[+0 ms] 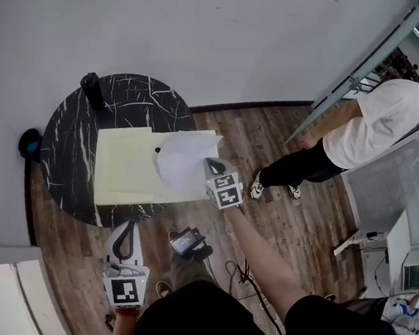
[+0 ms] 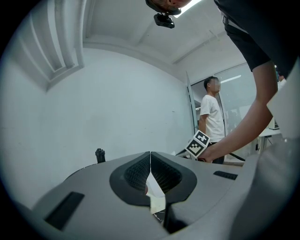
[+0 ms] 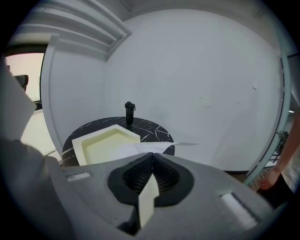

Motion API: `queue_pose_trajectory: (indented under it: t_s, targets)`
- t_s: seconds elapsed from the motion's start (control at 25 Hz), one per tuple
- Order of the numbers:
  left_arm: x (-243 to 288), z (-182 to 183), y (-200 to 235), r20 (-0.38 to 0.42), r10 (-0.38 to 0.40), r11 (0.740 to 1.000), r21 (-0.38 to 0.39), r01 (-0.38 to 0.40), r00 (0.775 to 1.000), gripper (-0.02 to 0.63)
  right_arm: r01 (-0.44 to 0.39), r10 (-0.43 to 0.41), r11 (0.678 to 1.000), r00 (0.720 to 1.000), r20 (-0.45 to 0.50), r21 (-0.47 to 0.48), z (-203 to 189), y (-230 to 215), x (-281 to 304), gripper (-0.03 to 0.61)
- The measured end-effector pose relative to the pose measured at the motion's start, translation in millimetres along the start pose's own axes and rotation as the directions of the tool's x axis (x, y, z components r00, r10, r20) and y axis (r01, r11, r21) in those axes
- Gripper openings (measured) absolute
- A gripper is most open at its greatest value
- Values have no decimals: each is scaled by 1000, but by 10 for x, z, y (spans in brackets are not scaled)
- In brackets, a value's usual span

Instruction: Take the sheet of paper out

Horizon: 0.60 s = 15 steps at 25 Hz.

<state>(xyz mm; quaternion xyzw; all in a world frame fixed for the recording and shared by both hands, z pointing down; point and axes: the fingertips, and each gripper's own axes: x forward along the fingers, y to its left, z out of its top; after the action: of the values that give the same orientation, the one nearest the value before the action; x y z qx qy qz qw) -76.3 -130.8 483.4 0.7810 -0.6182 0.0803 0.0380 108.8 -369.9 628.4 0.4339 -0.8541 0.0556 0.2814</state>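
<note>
Head view showed your right hand-held gripper (image 1: pixel 211 163) pinching the white paper sheet (image 1: pixel 183 159) over the pale yellow tray (image 1: pixel 121 169), ready to draw it out, your left hand-held gripper (image 1: pixel 124 236) closed beside the black marble worktop (image 1: pixel 65 134).

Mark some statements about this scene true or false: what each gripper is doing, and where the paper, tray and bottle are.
1. The right gripper is shut on the white sheet of paper. True.
2. The left gripper grips the paper too. False: its fingers are together on nothing, and it hangs over the wooden floor, off the table.
3. A small black bottle stands on the round black marble table. True.
4. The pale yellow tray sits on the floor. False: it lies on the table.
5. The bottle stands inside the tray. False: it stands on the tabletop beyond the tray.
</note>
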Motion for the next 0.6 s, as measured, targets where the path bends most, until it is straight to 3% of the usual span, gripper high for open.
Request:
queue_pose_trajectory:
  t_s: [0.6]
  targets:
    - [-304, 258, -192, 71, -35, 999, 42, 32, 997, 5, 68, -72, 997, 991, 112, 37, 285, 4, -899, -3]
